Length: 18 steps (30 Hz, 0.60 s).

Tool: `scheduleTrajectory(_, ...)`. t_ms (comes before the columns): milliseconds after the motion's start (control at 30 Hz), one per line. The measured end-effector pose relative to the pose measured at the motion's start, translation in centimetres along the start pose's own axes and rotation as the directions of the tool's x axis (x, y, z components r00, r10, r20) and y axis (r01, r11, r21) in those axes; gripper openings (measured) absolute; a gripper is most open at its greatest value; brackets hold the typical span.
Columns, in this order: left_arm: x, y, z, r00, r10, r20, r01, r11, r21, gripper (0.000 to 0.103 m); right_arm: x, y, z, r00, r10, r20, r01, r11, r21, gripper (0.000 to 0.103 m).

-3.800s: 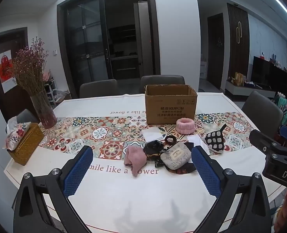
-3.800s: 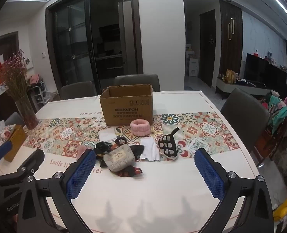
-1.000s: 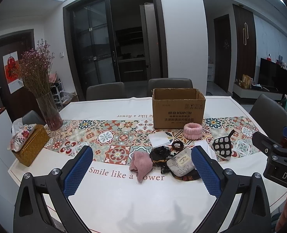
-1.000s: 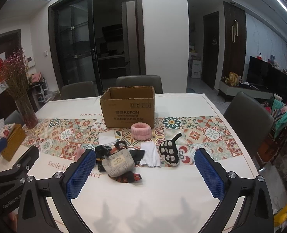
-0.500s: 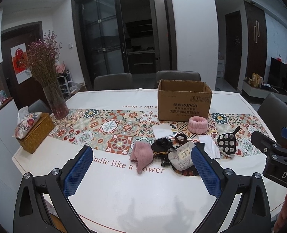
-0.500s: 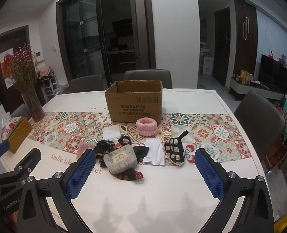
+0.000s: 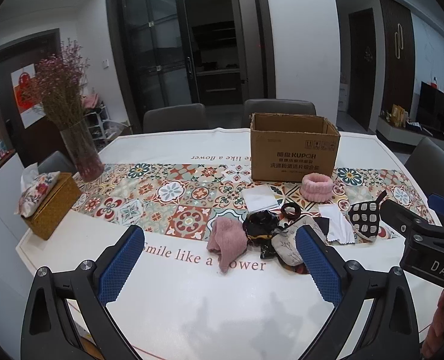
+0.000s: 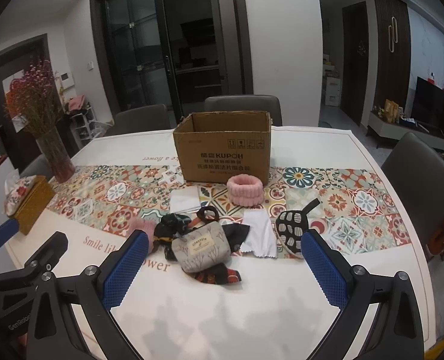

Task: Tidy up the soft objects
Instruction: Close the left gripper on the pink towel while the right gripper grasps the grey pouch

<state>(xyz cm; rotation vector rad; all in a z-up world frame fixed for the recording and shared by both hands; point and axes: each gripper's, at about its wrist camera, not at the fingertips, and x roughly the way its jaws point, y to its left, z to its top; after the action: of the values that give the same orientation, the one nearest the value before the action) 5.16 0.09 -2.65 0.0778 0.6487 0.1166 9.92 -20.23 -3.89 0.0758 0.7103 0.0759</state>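
Note:
A heap of soft things lies mid-table: a pink knit cloth (image 7: 225,238), a black scrunchie (image 7: 261,227), a grey printed pouch (image 8: 202,250), two white cloths (image 8: 259,235), a black-and-white checked mitt (image 8: 292,231) and a pink fluffy headband (image 8: 245,191). Behind them stands an open cardboard box (image 8: 223,148). My left gripper (image 7: 222,265) hovers open above the near table edge, short of the pink cloth. My right gripper (image 8: 225,265) is open too, just short of the pouch. Both hold nothing.
A vase of dried pink flowers (image 7: 82,153) and a woven tissue box (image 7: 49,202) stand at the table's left. Grey chairs (image 8: 243,109) ring the table (image 8: 222,309). The near strip of white tablecloth is bare.
Both grippers have moved forward and nearer the table, so the heap and the box look larger. Nothing on the table has moved.

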Motion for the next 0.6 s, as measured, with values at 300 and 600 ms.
scheduleTrajectory(300,5.7,2.0,0.8,0.994,-0.088,-0.063,0.09,0.995,0.031,0.1,4.4,1.9,0.4,0.997,-0.055,-0.059,0.057,0.998,0.035,0.102)
scheduleTrajectory(600,10.8,2.1,-0.4,0.984,-0.107,-0.145,0.11,0.994,0.018,0.097,8.8,2.8,-0.3,0.992,-0.06,-0.114,0.061,0.998,0.006,0.101)
